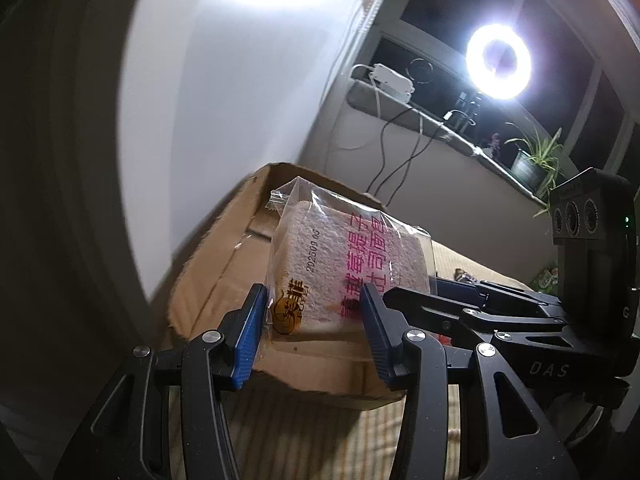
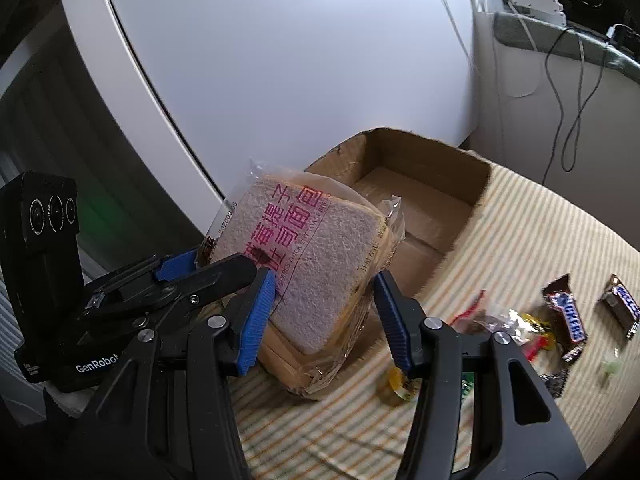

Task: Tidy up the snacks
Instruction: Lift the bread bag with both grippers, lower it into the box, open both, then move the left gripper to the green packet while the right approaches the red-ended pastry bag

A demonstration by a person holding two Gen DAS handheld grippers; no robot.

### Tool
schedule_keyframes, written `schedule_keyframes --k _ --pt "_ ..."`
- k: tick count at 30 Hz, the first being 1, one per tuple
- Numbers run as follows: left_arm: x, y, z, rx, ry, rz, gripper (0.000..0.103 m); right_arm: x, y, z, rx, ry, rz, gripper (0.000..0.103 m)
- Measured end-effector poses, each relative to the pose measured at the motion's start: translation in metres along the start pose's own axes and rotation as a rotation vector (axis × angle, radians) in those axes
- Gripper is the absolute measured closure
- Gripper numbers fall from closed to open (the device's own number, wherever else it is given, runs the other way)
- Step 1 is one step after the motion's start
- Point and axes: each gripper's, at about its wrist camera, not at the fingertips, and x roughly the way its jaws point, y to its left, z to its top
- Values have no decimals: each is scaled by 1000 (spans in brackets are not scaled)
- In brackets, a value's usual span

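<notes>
Dim room, glaring ring light (image 1: pixel 499 65), fisheye-bent edges, motion-blurred snacks (image 2: pixel 532 332)

Bread pack (image 2: pixel 316 256): thick toast slices in clear plastic wrap with pink print, tilted, raised over the near edge of the cardboard box (image 2: pixel 436 184). Box open-topped, brown, empty inside as far as seen, standing on the striped cloth. Loose snacks on the cloth beside the box: two dark chocolate bars (image 2: pixel 568 316) (image 2: pixel 624 306) and a small heap of wrapped candies (image 2: pixel 516 328).
</notes>
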Motion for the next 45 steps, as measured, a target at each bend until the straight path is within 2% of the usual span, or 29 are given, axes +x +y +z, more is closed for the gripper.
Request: schedule_keyframes --k 8,16,29,33,38,42,45 --pt "6 10 -3 -21 21 13 58 21 -6 4 -1 31 11 49" --pt "8 9 -3 -21 25 23 58 17 -3 2 3 39 8 49" --pt "-6 1 -2 11 -22 62 58 -7 -4 1 -14 -3 -38 48" --pt "-10 -8 -3 30 -32 66 58 -22 -9 -4 -24 -25 -66 38" --pt "-15 -25 -8 65 -35 51 58 -46 -21 -15 -20 -53 -99 36" --pt "-16 -39 -14 86 -30 32 56 -69 -36 -25 -8 -76 -145 24" --pt "-13 -51 -19 99 -17 15 55 -88 -51 -34 12 -94 -183 22"
